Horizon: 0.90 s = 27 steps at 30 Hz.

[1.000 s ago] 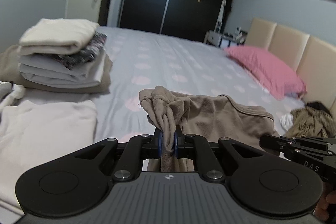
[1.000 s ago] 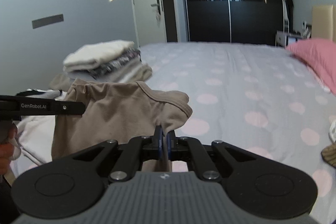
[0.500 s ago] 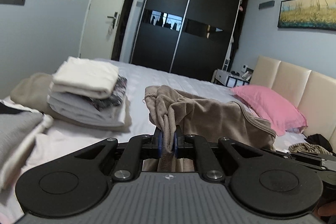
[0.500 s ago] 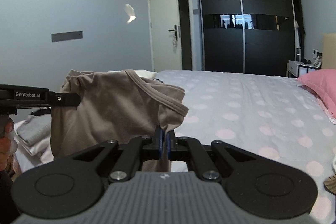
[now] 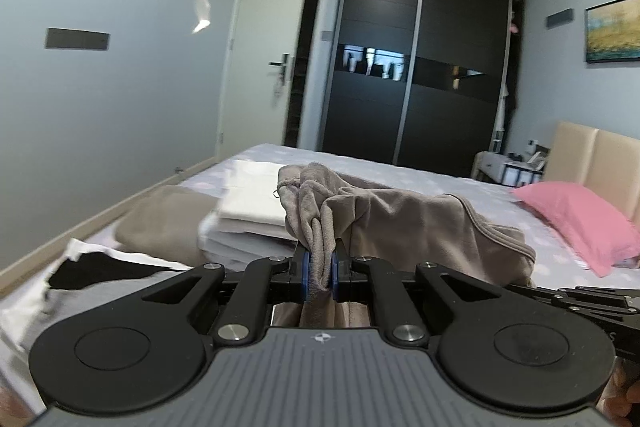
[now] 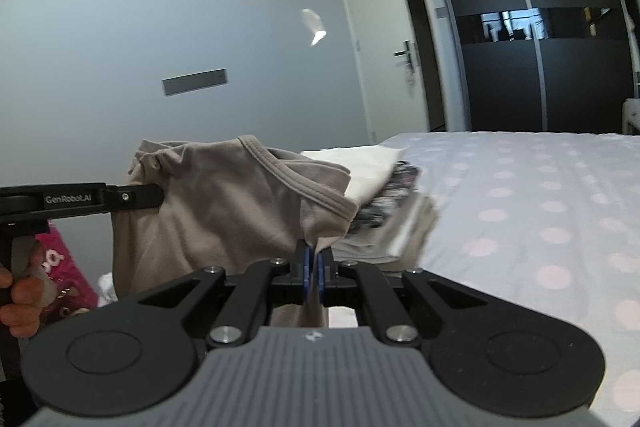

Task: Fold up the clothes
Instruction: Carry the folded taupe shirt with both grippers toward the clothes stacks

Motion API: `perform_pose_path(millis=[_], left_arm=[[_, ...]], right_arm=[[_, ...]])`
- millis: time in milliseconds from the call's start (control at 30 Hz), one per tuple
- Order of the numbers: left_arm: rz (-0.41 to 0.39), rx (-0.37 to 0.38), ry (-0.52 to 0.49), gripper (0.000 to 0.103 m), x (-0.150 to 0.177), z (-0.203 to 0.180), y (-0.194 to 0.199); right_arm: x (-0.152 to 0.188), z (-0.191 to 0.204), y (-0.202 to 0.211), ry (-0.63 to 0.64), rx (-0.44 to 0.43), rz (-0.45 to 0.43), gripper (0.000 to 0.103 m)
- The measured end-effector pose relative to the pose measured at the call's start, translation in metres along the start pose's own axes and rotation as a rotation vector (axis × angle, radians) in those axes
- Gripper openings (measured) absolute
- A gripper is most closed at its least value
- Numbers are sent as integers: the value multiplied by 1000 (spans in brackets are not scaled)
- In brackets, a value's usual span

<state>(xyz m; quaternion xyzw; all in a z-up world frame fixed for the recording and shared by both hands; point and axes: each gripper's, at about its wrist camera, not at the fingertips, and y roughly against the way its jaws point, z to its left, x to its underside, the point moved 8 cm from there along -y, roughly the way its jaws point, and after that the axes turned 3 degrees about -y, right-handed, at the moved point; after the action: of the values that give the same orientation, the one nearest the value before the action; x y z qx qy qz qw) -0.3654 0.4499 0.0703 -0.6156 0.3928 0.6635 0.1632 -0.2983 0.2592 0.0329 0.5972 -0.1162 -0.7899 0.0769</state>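
A taupe shirt (image 5: 408, 227) hangs in the air above the bed, stretched between both grippers. My left gripper (image 5: 319, 275) is shut on a bunched edge of the shirt, cloth squeezed between its blue pads. My right gripper (image 6: 314, 274) is shut on the other edge, just below the ribbed neckline (image 6: 296, 179). In the right wrist view the taupe shirt (image 6: 216, 215) drapes from the left gripper's black finger (image 6: 132, 195) across to my jaws. A hand (image 6: 18, 291) holds the left tool's grip. The shirt's lower part is hidden behind the gripper bodies.
A stack of folded clothes (image 5: 248, 215) with a white piece on top sits on the bed's left side, also visible as the stack (image 6: 384, 203). The dotted bedsheet (image 6: 520, 211) spreads right. A pink pillow (image 5: 576, 219) lies by the headboard. A black-and-white garment (image 5: 96, 275) lies near left.
Both grippers rose and tilted upward with the shirt held between them; the bed dropped lower in view and the wall, door and wardrobe fill more of both views.
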Motion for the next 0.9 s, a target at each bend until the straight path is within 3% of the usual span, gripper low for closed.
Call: perform_pose_path(millis=[167,300,633,900], left_arm=[[61,-43,-24,8,5,26,-9],[138,-61,-29,8,21,46,-43],[331,-98,-2,8,80,91,-137],[419,-154,36,8,104,131,-167]], right_arm=[[8,15,-35,-37,-44,73,5],[22,12,-66,-28,-35,137,4],[46,-49,-150,-53,54,273,1],[84,-71,-197,-237,-52,415,13]])
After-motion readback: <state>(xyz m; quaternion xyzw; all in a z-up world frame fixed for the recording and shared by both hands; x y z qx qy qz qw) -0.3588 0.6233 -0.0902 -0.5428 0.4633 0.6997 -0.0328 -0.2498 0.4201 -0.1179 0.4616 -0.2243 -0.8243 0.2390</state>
